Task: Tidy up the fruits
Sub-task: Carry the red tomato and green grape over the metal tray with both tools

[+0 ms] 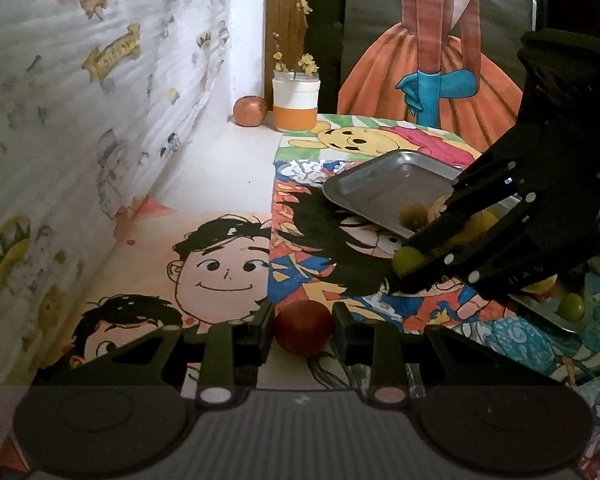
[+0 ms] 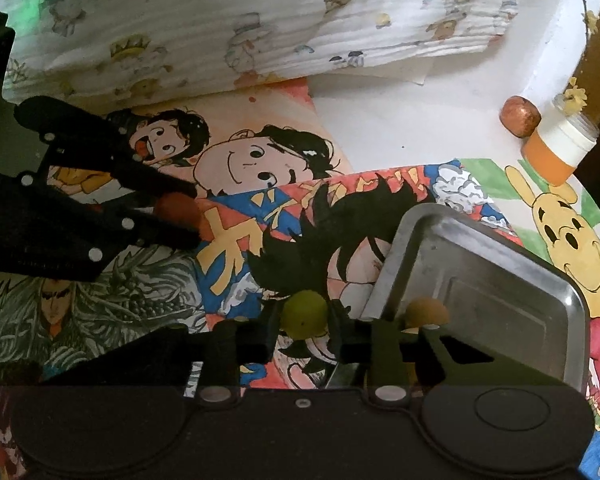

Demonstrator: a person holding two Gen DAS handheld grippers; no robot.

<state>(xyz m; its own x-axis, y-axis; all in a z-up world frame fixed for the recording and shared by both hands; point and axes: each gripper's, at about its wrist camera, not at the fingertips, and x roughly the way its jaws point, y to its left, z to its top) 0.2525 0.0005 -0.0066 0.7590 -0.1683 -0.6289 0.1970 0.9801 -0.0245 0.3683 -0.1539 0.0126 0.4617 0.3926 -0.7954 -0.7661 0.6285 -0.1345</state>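
My left gripper (image 1: pixel 303 330) is shut on a dark red round fruit (image 1: pixel 303 332) just above the cartoon-printed cloth. My right gripper (image 2: pixel 305 320) is shut on a small green round fruit (image 2: pixel 304 314). It holds it beside the near left corner of a metal tray (image 2: pixel 500 256). In the left wrist view the right gripper (image 1: pixel 400 264) shows at the right with the green fruit (image 1: pixel 408 261) between its tips, in front of the tray (image 1: pixel 380 184). A small brownish fruit (image 2: pixel 426 312) lies in the tray. Another green fruit (image 1: pixel 572 307) and yellowish fruits (image 1: pixel 480 224) show behind the right gripper.
A white-and-orange jar (image 1: pixel 296 104) with dried flowers and a reddish fruit (image 1: pixel 250 110) stand at the far edge by the wall. A printed white cloth (image 1: pixel 80 120) rises along the left. The left gripper (image 2: pixel 188 216) shows at the left of the right wrist view.
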